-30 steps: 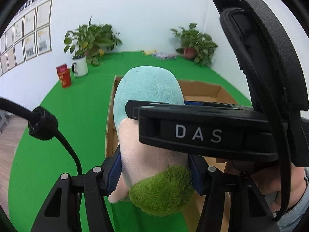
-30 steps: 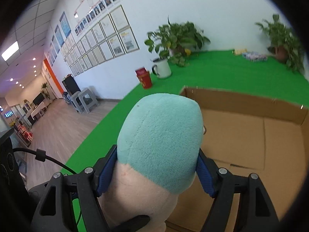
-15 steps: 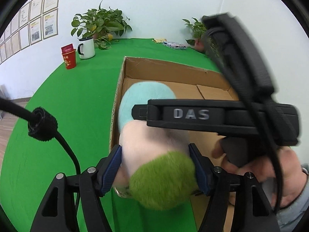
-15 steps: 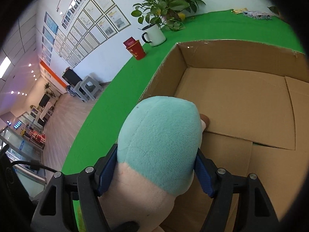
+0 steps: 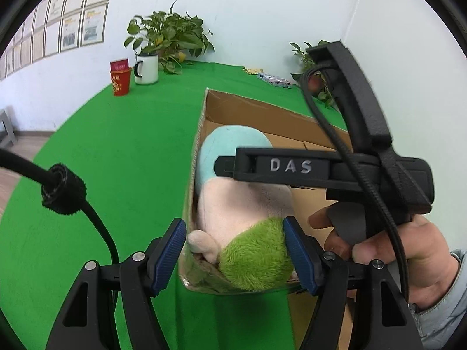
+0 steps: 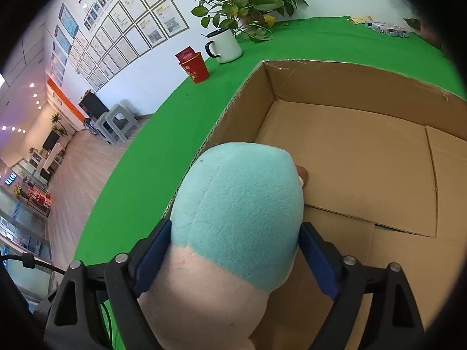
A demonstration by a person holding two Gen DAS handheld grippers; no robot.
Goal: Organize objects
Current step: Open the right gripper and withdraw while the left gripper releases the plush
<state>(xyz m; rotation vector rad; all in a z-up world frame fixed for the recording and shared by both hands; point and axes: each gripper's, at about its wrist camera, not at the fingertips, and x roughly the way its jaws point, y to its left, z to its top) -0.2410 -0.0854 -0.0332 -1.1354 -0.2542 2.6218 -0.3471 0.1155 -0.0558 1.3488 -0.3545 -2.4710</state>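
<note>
Inside the cardboard box (image 6: 364, 157), against its left wall, your plush toy (image 5: 233, 204) lies with its teal head toward the far end. Your left gripper (image 5: 235, 250) straddles that wall: one blue pad stands clear outside the box, the other touches the toy's green tuft. Your right gripper (image 6: 233, 259) has just been opening; its fingers flank the toy's head, spread, no longer squeezing it.
</note>
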